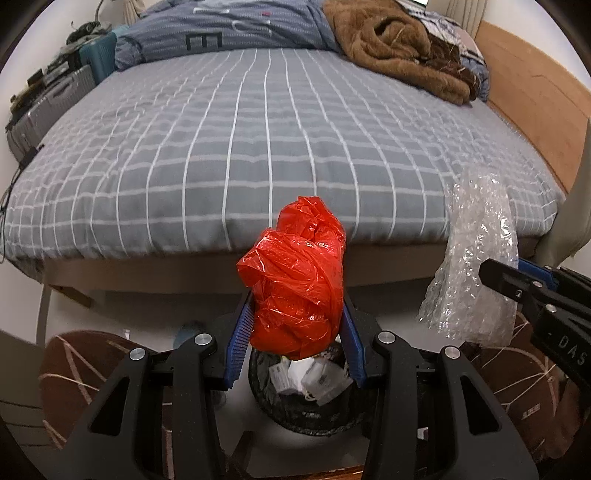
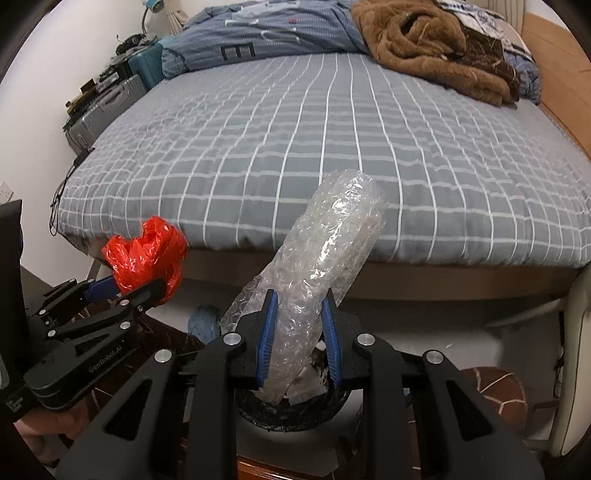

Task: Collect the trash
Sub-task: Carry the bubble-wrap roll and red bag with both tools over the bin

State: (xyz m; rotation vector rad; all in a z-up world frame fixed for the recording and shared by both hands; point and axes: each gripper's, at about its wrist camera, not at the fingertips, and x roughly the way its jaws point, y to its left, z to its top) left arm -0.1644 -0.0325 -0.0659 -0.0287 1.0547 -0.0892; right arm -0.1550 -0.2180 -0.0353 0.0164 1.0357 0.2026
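Observation:
My left gripper point(image 1: 295, 295) is shut on a crumpled red plastic bag point(image 1: 299, 277) and holds it right above a black-lined trash bin point(image 1: 314, 417) with white scraps in it. My right gripper point(image 2: 300, 299) is shut on a roll of clear bubble wrap point(image 2: 325, 258), held over the same bin point(image 2: 291, 413). The bubble wrap point(image 1: 476, 266) and the right gripper point(image 1: 517, 284) show at the right of the left wrist view. The red bag point(image 2: 147, 254) and the left gripper point(image 2: 136, 288) show at the left of the right wrist view.
A bed with a grey checked sheet point(image 1: 277, 147) fills the space ahead; a brown blanket point(image 1: 399, 51) and a blue duvet point(image 1: 229, 33) lie at its far end. Suitcases point(image 1: 55, 99) stand at the left. Brown patterned cushions point(image 1: 85, 373) flank the bin.

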